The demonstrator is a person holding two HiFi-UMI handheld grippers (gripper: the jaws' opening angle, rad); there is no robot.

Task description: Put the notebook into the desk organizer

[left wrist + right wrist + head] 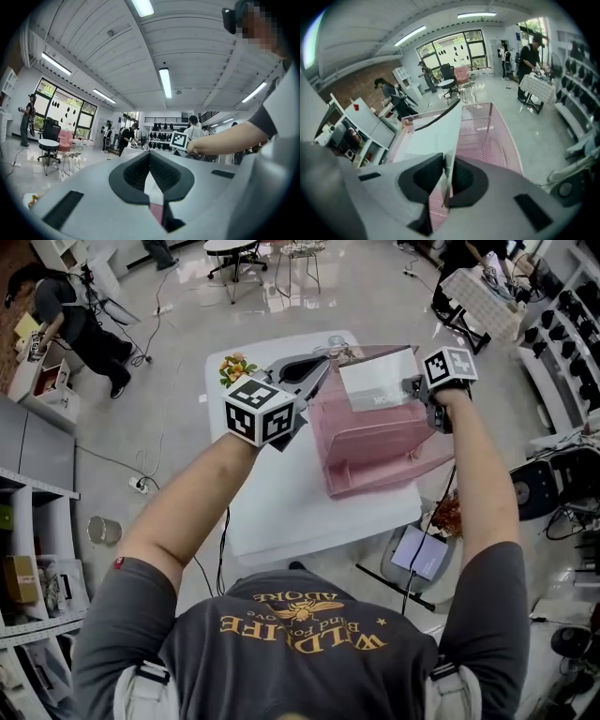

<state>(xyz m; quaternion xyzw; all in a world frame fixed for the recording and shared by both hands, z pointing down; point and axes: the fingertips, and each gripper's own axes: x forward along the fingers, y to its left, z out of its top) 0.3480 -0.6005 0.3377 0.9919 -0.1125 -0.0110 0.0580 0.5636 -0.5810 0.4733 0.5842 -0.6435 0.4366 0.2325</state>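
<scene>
At six o'clock in the head view, the person's dark shirt (300,638) bears orange lettering, upside down to the camera: "ADORE" over "WILDLIFE". Small print on the notebook (378,381), toward one o'clock, is too faint to read.

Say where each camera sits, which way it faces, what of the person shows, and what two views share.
Head view: on the head, facing steeply down at the table; both forearms, shirt, left tool and right tool show.
Left gripper view: on the left tool, tilted up toward ceiling and room; right forearm shows.
Right gripper view: on the right tool, facing the notebook and pink organizer; only its jaws show.
Shared: head and right gripper views both show notebook and organizer.
</scene>
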